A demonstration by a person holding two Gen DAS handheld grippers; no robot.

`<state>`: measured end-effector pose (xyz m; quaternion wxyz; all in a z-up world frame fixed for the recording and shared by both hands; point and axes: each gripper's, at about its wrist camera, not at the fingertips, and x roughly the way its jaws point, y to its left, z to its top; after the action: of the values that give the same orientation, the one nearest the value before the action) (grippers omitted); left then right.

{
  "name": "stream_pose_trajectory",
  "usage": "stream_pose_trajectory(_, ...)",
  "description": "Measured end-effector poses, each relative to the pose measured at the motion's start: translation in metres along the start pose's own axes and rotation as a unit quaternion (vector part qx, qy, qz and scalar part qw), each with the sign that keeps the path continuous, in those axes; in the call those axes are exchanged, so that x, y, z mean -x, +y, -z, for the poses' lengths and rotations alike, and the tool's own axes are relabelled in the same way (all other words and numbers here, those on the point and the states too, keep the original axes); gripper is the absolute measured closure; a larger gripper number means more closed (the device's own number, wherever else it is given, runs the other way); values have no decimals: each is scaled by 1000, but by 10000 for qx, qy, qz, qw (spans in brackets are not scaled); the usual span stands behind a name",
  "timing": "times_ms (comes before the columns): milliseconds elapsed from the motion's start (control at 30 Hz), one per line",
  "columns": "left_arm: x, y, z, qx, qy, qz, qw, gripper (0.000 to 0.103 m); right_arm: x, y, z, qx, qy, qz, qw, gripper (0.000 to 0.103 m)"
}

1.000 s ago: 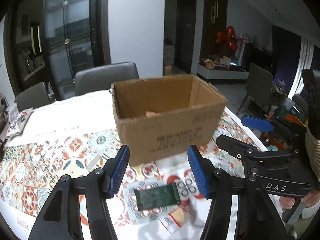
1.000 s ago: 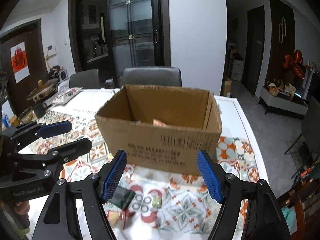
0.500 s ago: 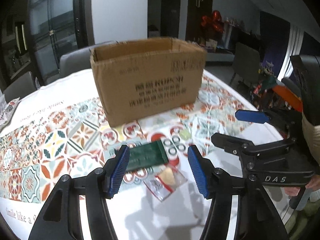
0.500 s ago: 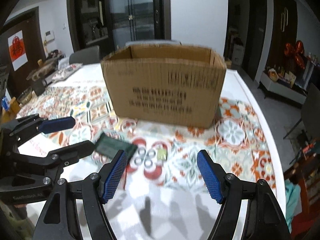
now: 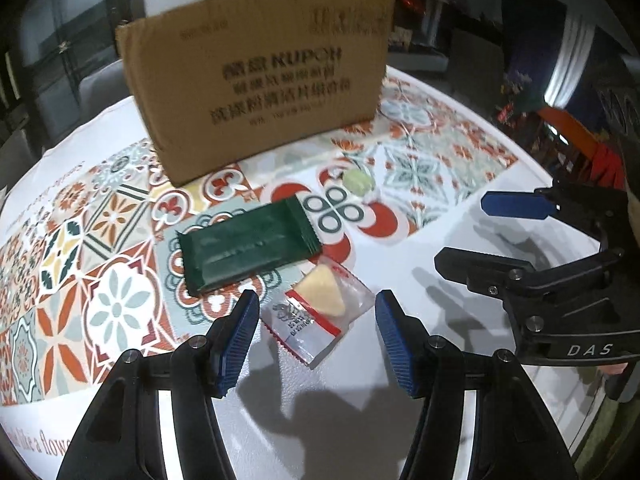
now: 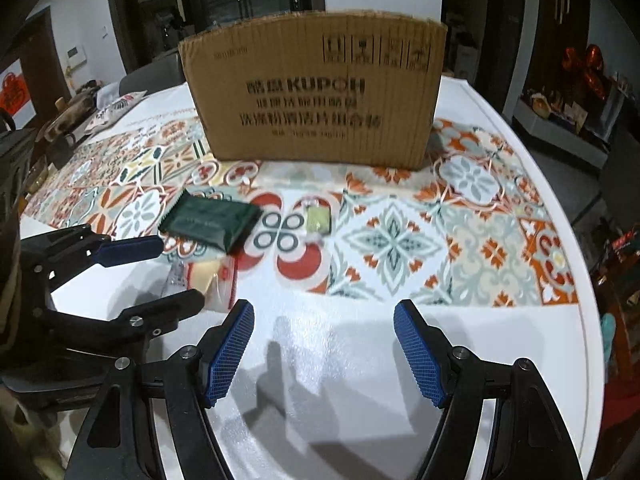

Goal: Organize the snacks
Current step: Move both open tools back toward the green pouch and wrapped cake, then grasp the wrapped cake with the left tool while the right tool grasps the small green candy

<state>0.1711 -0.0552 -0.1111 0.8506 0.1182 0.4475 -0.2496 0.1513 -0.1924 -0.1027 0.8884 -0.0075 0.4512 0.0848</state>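
Left gripper: released, straddling clear snack packet; green packet at 11 o'clock; cardboard box at 12; right gripper: released, over worktop.

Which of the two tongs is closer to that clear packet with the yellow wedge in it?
Left. The left tongs, open, have the clear packet lying right between their tips. The right tongs, also open, sit off to its right over bare white tabletop.

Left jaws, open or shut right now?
Open. The left gripper has its blue pads spread wide on either side of the clear snack packet, not touching it.
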Motion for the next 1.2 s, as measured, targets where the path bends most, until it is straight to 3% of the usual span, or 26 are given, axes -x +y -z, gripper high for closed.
stream_pose_trajectory(267, -14, -2, -1, -340, 62, -59, 9994, 44, -9, 0, 3, -74, 151, 22, 9999, 30)
stream_pose_trajectory(367, -14, -1, -2, -312, 6, 47, 9995, 54, -10, 0, 3, -92, 163, 17, 9998, 30)
stream_pose_trajectory(533, -13, -3, 0, -256, -118, 134, 9995, 58, -11, -1, 2, -110, 183, -5, 9998, 30)
stream_pose_trajectory(600, -10, -2, 0, -170, -173, 166, 9996, 70, -11, -1, 2, -118, 183, -3, 9998, 30)
stream_pose_trajectory(1000, 14, 10, 2, 530, -436, 125, 9976, 73, -6, 1, -8, -63, -35, -131, 9999, 30)
stream_pose_trajectory(1133, 22, 17, -5, 758, -544, -3, 9956, 73, -11, 1, -23, 12, -184, -164, 9997, 30)
stream_pose_trajectory(1200, 22, 18, -10, 765, -550, -147, 9954, 73, -17, 0, -31, 47, -201, -192, 9996, 35)
